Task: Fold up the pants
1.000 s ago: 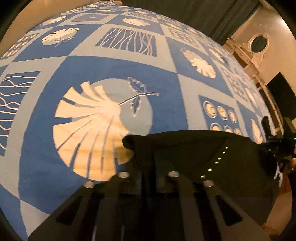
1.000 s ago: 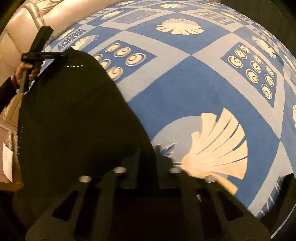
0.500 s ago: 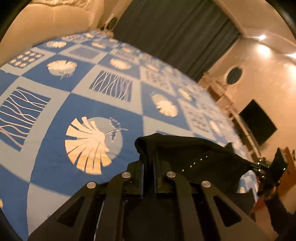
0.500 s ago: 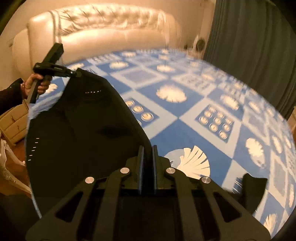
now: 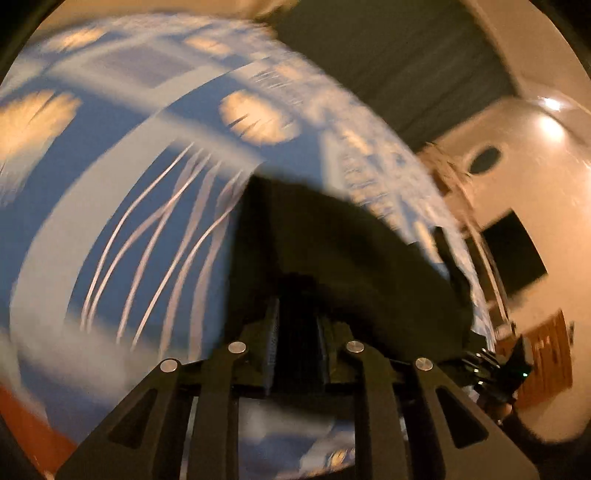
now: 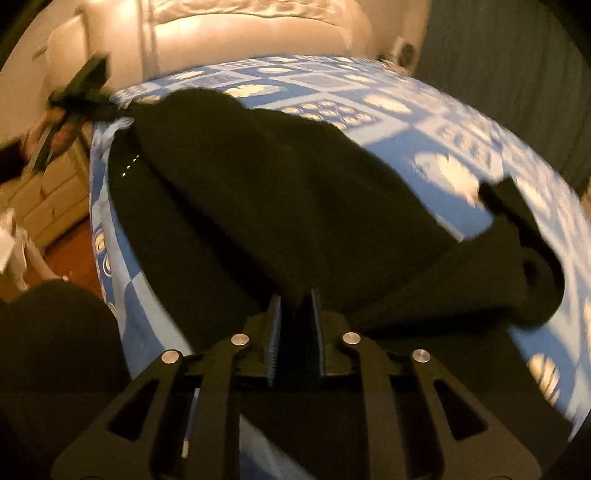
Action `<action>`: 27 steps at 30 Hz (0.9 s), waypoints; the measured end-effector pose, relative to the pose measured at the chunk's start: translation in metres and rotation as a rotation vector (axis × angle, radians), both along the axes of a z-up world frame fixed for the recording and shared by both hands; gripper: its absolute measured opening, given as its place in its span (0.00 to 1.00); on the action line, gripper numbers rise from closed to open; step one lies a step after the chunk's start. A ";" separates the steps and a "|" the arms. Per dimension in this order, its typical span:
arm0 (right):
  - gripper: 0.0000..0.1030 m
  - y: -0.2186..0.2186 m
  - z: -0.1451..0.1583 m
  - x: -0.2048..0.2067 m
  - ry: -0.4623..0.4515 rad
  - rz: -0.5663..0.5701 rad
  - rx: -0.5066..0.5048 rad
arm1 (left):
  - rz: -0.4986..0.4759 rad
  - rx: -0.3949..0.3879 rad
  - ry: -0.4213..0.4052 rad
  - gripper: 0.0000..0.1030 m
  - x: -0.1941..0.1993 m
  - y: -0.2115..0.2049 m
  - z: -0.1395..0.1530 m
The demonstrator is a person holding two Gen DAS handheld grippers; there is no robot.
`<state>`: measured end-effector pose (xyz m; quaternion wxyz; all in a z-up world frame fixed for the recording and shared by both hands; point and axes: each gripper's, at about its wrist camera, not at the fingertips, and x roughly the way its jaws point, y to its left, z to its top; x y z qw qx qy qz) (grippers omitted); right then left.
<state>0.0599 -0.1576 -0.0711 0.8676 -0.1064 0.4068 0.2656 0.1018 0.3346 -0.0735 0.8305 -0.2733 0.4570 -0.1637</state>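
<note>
while both tongs (image 5: 295, 325) (image 6: 295, 317) pinch black pants (image 6: 280, 192), a blue patterned rug (image 6: 424, 144) meets a cream sofa (image 6: 258, 33).

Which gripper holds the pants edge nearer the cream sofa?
The left gripper, gripping the pants at the far corner by the sofa.

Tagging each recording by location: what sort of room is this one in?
Most likely a home bedroom. The black pants lie on a bed with a blue patterned cover, backed by a cream tufted headboard. Dark curtains and a wall-mounted screen fit that too.
</note>
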 end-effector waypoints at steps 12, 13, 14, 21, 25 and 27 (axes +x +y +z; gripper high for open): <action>0.54 -0.075 -0.018 0.003 0.319 -0.467 0.721 | 0.196 -0.240 -0.034 0.19 -0.034 -0.016 0.012; 0.54 -0.076 -0.023 0.003 0.335 -0.485 0.739 | 0.197 -0.236 -0.025 0.21 -0.032 -0.020 0.009; 0.54 -0.076 -0.026 0.002 0.341 -0.496 0.751 | 0.200 -0.230 -0.017 0.26 -0.028 -0.023 0.007; 0.63 -0.077 -0.026 0.004 0.355 -0.560 0.825 | 0.328 -0.347 0.028 0.43 -0.015 -0.023 -0.016; 0.63 -0.081 -0.028 -0.007 0.367 -0.602 0.838 | 0.375 -0.370 0.022 0.48 -0.025 -0.021 -0.014; 0.63 -0.083 -0.029 -0.012 0.367 -0.610 0.835 | 0.399 -0.355 0.019 0.53 -0.034 -0.019 -0.012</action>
